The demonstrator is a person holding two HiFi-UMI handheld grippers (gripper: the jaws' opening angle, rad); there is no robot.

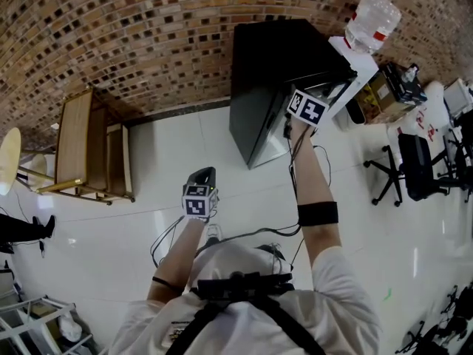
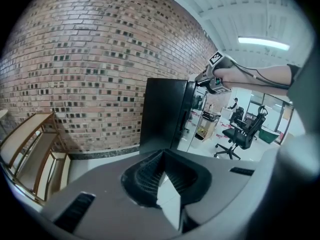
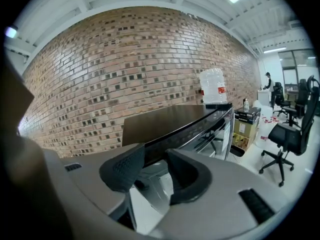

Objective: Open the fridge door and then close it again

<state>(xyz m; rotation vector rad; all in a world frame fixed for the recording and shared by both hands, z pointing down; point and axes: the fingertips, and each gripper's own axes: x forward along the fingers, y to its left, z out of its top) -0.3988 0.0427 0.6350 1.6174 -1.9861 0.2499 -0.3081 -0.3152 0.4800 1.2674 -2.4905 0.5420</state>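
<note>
Your right gripper (image 3: 152, 170) up at fridge (image 1: 277, 58), jaws wide. Door top edge (image 3: 190, 126) dead ahead, running crosswise between pads, no squeeze on it imo. Left gripper (image 1: 201, 187) clamped shut, empty, well back over floor (image 1: 148, 161). Right hand's way nearer.

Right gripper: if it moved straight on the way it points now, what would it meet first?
Probably the black fridge door: its top edge lies just beyond the gap between the right gripper's open jaws. Depth is hard to judge.
</note>
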